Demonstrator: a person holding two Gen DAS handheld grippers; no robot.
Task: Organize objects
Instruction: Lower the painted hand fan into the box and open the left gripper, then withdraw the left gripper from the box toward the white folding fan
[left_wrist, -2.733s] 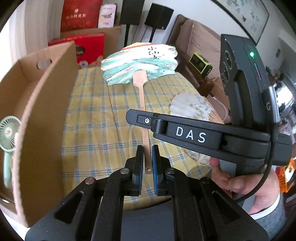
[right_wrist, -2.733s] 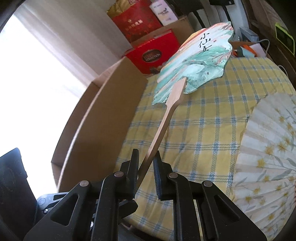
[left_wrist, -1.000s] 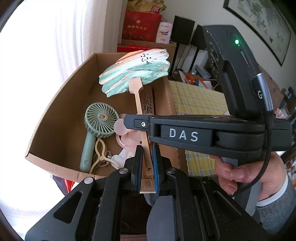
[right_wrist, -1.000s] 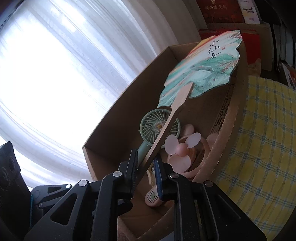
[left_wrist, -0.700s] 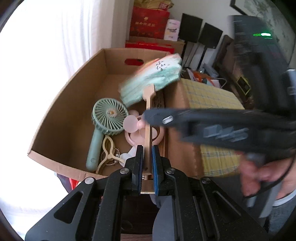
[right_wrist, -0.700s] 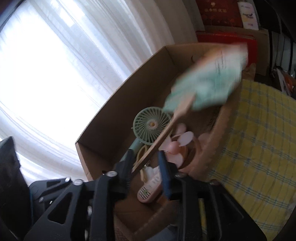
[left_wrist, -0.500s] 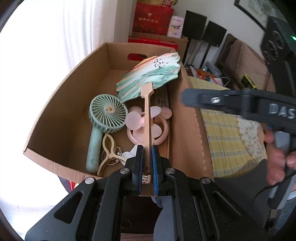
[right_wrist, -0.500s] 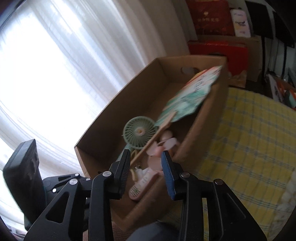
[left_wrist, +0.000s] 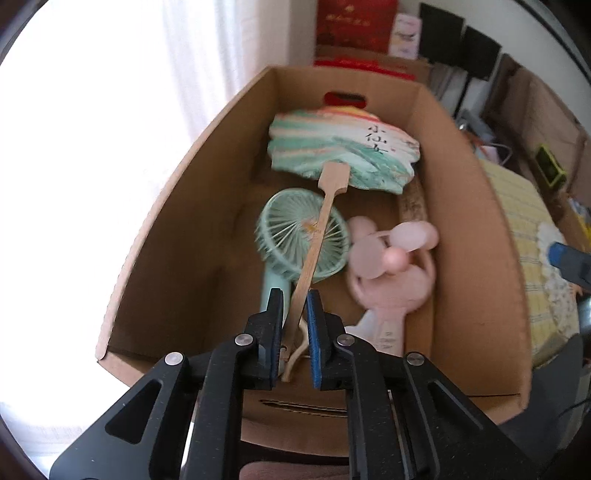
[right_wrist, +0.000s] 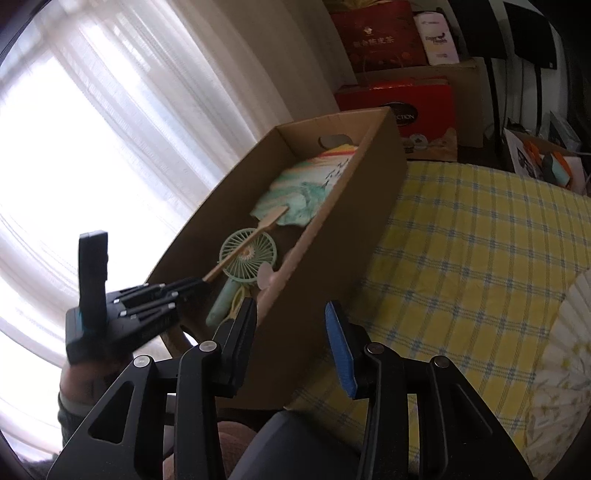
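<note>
A painted paddle fan (left_wrist: 343, 157) with a wooden handle (left_wrist: 314, 251) lies inside the cardboard box (left_wrist: 476, 236), its head at the far end. My left gripper (left_wrist: 295, 314) sits around the handle's near end with the jaws slightly parted, a gap showing beside the stick. The right wrist view shows the same fan (right_wrist: 303, 192) in the box (right_wrist: 343, 236) and the left gripper (right_wrist: 195, 284) at the handle's tip. My right gripper (right_wrist: 291, 332) is open and empty over the box's near corner.
In the box lie a green handheld fan (left_wrist: 303, 236), a pink handheld fan (left_wrist: 391, 258) and a beige clip. A yellow checked cloth (right_wrist: 480, 258) covers the table, with a white folding fan (right_wrist: 565, 350) at right. Red boxes (right_wrist: 417, 107) stand behind; a bright curtained window is at left.
The right gripper let go of the handle, opened and drew back to the right. The left gripper lowered the fan into the box and its jaws have loosened around the handle.
</note>
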